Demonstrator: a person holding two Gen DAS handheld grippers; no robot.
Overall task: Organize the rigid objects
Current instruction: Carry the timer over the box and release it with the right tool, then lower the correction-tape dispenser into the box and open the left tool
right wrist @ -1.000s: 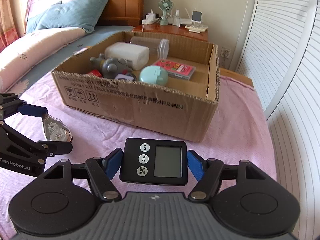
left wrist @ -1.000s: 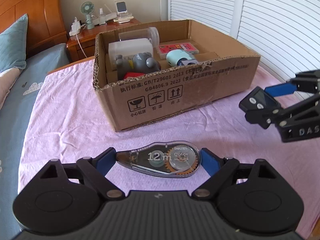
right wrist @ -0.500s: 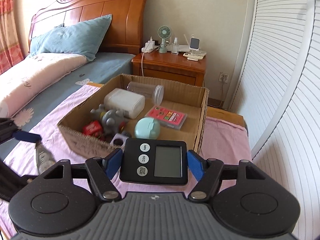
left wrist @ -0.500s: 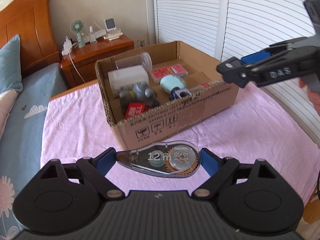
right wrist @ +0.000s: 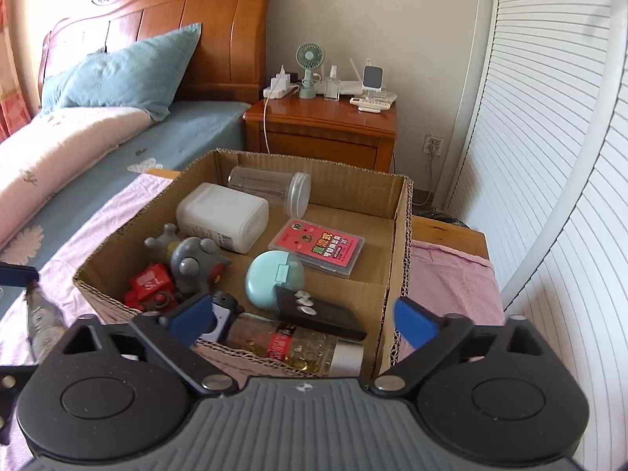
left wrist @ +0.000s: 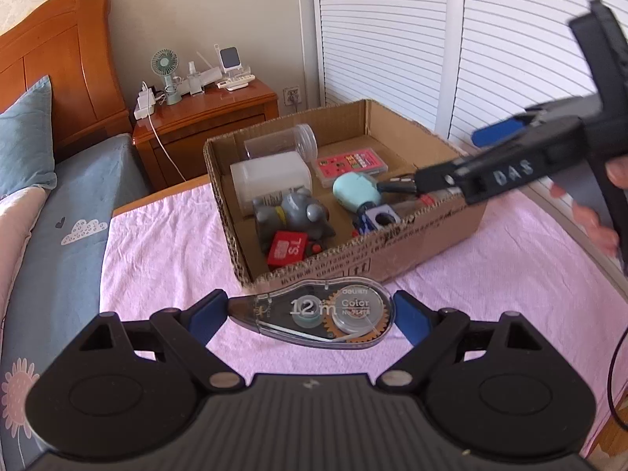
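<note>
Only right view shows timer [right wrist: 320, 312] dropped below opening right tongs [right wrist: 304, 320]

Bright daylight, overexposed bedding, fisheye-bent edges, slight motion blur.

left gripper [left wrist: 312, 312] is clamped on a clear correction tape dispenser [left wrist: 314, 317] over the pink cloth [left wrist: 157, 243], cardboard box [left wrist: 392, 251] of odds and ends just past it, right gripper [left wrist: 451, 157] hanging over the box, jaws opening.
</note>
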